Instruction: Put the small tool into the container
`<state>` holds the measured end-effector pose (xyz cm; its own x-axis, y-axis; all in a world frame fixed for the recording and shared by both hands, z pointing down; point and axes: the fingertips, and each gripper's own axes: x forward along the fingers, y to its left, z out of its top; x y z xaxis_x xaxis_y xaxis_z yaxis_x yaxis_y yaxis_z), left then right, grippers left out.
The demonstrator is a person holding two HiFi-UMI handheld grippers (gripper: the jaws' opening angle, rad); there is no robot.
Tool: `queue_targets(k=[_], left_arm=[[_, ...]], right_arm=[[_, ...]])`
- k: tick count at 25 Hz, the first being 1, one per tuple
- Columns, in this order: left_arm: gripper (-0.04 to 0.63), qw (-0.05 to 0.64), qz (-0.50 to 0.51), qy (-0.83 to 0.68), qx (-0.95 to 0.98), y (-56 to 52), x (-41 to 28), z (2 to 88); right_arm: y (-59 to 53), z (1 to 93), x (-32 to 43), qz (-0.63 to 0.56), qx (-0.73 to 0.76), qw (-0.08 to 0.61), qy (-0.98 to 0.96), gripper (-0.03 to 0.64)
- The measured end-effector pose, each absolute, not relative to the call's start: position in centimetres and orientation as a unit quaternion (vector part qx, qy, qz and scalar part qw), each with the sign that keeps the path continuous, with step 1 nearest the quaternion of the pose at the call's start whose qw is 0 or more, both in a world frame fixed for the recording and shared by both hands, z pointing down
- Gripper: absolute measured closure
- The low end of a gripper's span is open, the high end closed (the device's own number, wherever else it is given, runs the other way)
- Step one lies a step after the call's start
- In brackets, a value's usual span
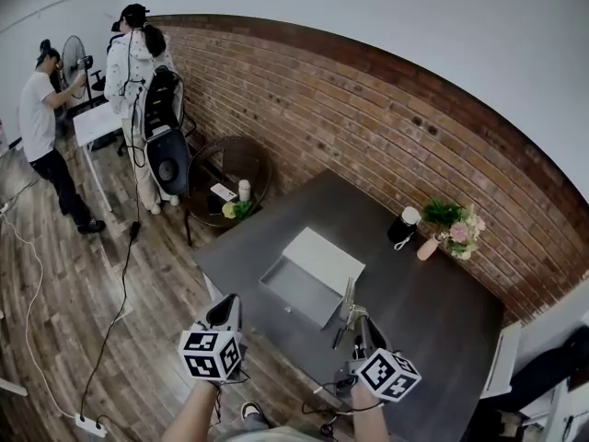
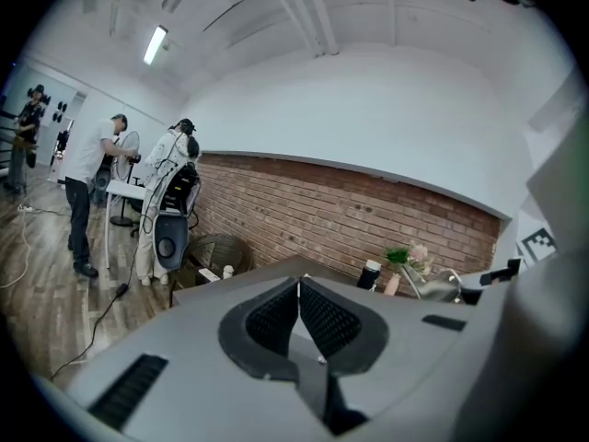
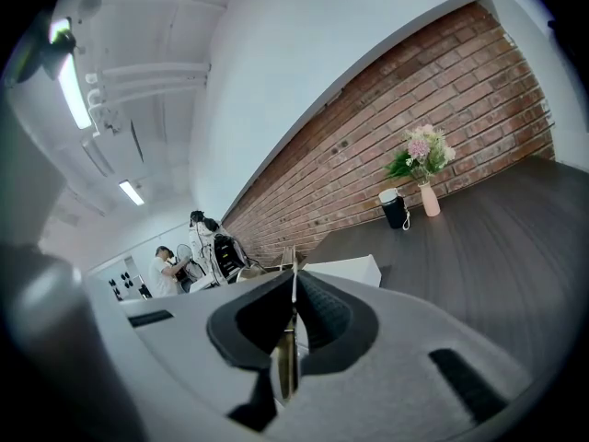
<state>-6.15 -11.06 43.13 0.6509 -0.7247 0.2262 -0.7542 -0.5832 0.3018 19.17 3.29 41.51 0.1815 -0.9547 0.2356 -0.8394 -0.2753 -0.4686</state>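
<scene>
Red brick wall (image 1: 368,118) ran along the back, and a dark grey bench (image 1: 433,311) spread out below the head camera. Mid-bench sat the pale grey open-topped rectangular box (image 1: 296,288), with a white panel (image 1: 324,254), likely its lid, lying behind it toward 1 o'clock.

The right gripper (image 1: 355,317) hovered at the bench's near edge, about 5 o'clock of the box. Its fingers were clamped on the thin silvery metal tool (image 1: 348,296), which stuck up past the tips. So the tool was in the air, just short of the box, not in it.

The left gripper (image 1: 225,306) hung off the bench at 7 o'clock of the box, over the wooden floor (image 1: 55,274), fingers pressed together on nothing. Far off at 2 o'clock stood a black tumbler with a white lid (image 1: 403,226) and a pink vase of flowers (image 1: 429,247), well apart from the action.

By my reading this was the carry: tool gripped, box not yet reached. To do it well, the right gripper would want to head toward 11 o'clock until the blade sat above the open cavity rather than the near wall. Then it should dip the tip inside and only then part the fingers. A flat slip of metal let go from height could bounce out or catch the rim. The left gripper could steady the near wall if the box threatened to slide.
</scene>
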Motion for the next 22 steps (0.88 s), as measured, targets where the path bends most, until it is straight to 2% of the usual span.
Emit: queue_targets(k=[22], left_arm=[[0.587, 0.213, 0.059, -0.424, 0.878, -15.0, -4.9, 45.6]], right_arm=[[-1.4, 42.7, 20.4, -0.26, -0.754, 0.085, 0.598, 0.606]])
